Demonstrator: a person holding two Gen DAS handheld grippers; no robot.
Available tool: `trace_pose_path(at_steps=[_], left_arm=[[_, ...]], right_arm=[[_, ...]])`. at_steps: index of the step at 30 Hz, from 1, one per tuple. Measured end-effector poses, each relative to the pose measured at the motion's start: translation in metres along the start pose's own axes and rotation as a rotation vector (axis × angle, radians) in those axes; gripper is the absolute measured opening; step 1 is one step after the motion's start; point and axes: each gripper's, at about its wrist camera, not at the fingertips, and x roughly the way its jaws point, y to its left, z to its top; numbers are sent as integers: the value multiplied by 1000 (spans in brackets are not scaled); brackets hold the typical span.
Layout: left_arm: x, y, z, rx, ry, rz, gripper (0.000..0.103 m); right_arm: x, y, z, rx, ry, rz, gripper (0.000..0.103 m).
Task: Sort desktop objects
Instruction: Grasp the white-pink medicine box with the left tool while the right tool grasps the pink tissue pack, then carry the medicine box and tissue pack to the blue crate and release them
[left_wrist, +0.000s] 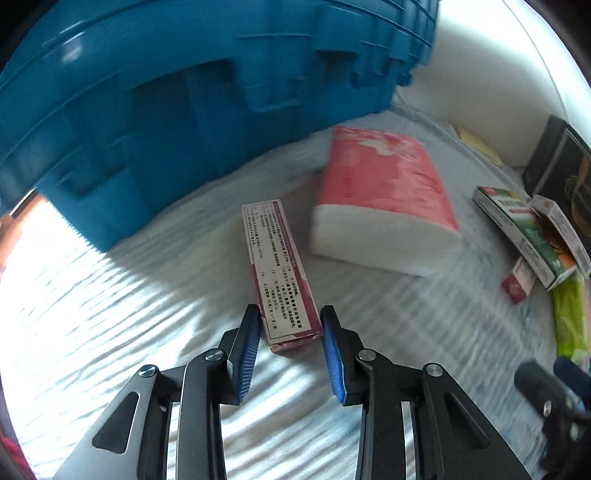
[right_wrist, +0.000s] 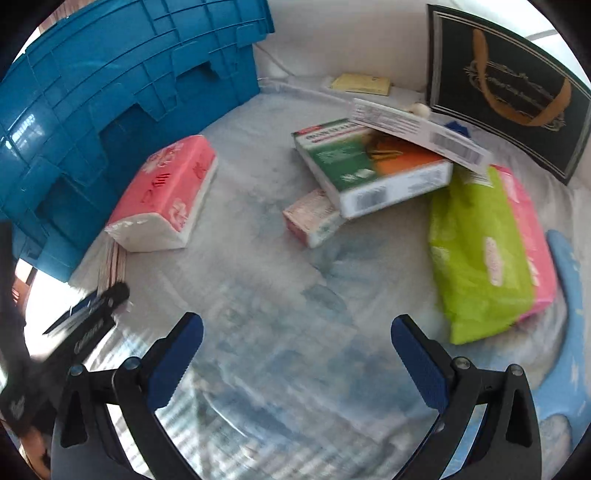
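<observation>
Straddling the near end of the long box (left_wrist: 280, 273), the left hand-held gripper (left_wrist: 291, 325) has its blue pads (left_wrist: 246, 354) drawn in narrow against the box's two long sides; the jaws appear to press on it, though contact on the right pad is hard to confirm. The box lies flat on the pale cloth-covered worktop (left_wrist: 110, 295), printed face up, pointing away toward the blue crate (left_wrist: 166, 110) that stands along the far left edge. Just beside the box, on its right, lies the pink tissue pack (left_wrist: 384, 199), close to the crate wall but apart from the box. The right hand-held gripper (right_wrist: 297, 354) hangs over a bare patch of worktop near the middle with its jaws wide and nothing between them. Beyond it a green carton (right_wrist: 369, 166) rests tilted on a small red-and-white box (right_wrist: 314, 218), and a white carton (right_wrist: 417, 133) leans across the green carton's far side. A green pack (right_wrist: 476, 251) lies to the right of this heap, overlapping a pink pack (right_wrist: 532, 236) toward the right edge. A black box (right_wrist: 509, 99) stands upright at the far right corner against the wall, and a yellow pad (right_wrist: 360, 83) lies along the far edge. In the left wrist view the right hand-held gripper shows blurred at the lower right.
</observation>
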Motion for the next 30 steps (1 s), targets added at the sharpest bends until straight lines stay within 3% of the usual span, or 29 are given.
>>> trace_pose_path(at_steps=[10,15,25,27,30], left_arm=[[-25,72,-7,-103,-41,76,32],[-15,85,1,-128,-24,48,32],[-4,69,5,-123,-11,56,34],[-5,67,6,-126,-8,54,34],[-7,64,7,-120,-2,51,34]], right_arm=[[30,99,30,-103,-55,116,103],[55,134,42,-132,-74,42,103],[88,138,47,-148,-69,-42,103],[87,137,46,-166,-71,-49,95],[84,134,44,-200,-51,-38,94]])
